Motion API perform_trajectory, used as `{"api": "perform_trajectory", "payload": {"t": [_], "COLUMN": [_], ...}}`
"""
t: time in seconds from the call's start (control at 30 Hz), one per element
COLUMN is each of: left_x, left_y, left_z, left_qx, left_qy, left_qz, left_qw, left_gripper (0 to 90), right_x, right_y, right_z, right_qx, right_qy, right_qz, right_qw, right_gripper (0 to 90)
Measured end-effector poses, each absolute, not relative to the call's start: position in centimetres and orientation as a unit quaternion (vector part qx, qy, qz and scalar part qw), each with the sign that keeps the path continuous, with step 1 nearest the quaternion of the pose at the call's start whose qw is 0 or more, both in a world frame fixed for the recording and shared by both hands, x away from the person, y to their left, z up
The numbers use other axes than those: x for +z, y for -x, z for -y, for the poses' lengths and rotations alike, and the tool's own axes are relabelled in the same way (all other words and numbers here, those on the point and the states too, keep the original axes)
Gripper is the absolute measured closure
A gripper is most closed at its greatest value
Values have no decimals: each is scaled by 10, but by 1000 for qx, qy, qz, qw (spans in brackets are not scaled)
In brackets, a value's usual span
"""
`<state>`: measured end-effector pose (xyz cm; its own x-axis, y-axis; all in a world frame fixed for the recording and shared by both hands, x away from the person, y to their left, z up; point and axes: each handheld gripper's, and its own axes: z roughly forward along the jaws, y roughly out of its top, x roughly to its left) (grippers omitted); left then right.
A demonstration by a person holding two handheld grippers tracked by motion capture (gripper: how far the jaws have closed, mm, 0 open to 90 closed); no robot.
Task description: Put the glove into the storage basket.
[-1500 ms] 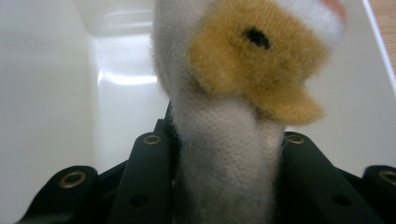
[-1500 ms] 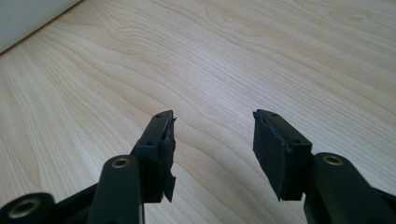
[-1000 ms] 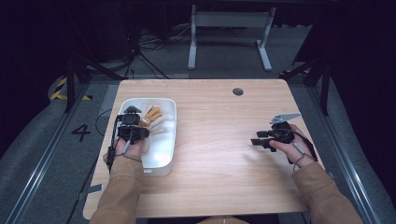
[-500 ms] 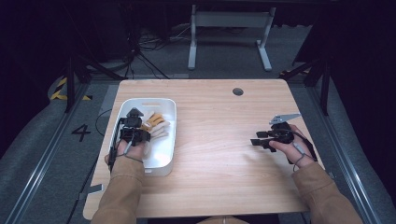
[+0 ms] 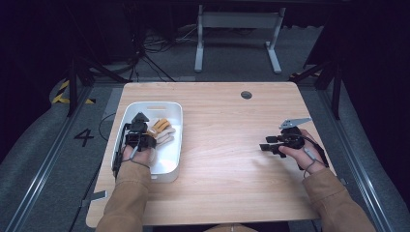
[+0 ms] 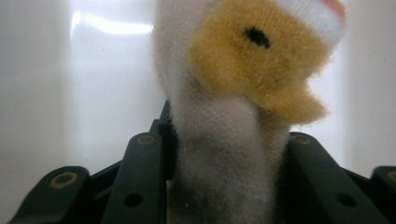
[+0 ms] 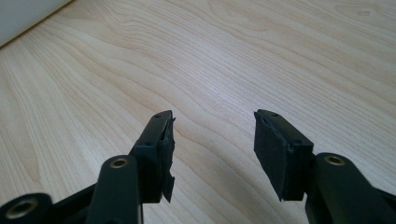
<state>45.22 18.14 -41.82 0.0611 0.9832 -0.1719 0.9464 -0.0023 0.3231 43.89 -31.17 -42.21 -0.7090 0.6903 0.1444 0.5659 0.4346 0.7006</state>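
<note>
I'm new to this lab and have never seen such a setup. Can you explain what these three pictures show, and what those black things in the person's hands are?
A person sits at a wooden table and holds a hand-operated claw in each hand; there is no robot arm. The wide picture comes from a camera above the person, looking forward and down. The other two come from small cameras riding on each claw, looking along its two black jaws.

On the table stands a white bin at the left. The left claw reaches into it. Its own camera shows a white and yellow sock squeezed between the jaws, so it is gripped. More light fabric lies beside it in the bin.

The right claw rests over bare wood at the right, its jaws apart with nothing between them.
</note>
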Motion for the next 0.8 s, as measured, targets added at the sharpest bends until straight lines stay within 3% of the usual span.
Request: {"api": "perform_trajectory", "payload": {"t": [0.1,0.13,0.47,0.8], "left_x": [-419,-420,-417,-399], "left_y": [-453,-454,-453,-449], "left_z": [-183,-183,-175,-175], "left_qx": [37,36,41,68], "left_qy": [-708,-709,-724,-727], "left_qz": [-682,-680,-664,-646], "left_qw": [180,183,183,223], "left_gripper": [535,383,187,137], "right_x": [-422,-422,-422,-422], "right_y": [-439,-439,-439,-439], "right_z": [312,313,313,314], "right_qx": [380,379,382,384], "right_qy": [-372,-372,-372,-374], "right_qz": [-843,-843,-842,-840], "right_qw": [83,83,82,81], "right_gripper": [486,487,481,480]}}
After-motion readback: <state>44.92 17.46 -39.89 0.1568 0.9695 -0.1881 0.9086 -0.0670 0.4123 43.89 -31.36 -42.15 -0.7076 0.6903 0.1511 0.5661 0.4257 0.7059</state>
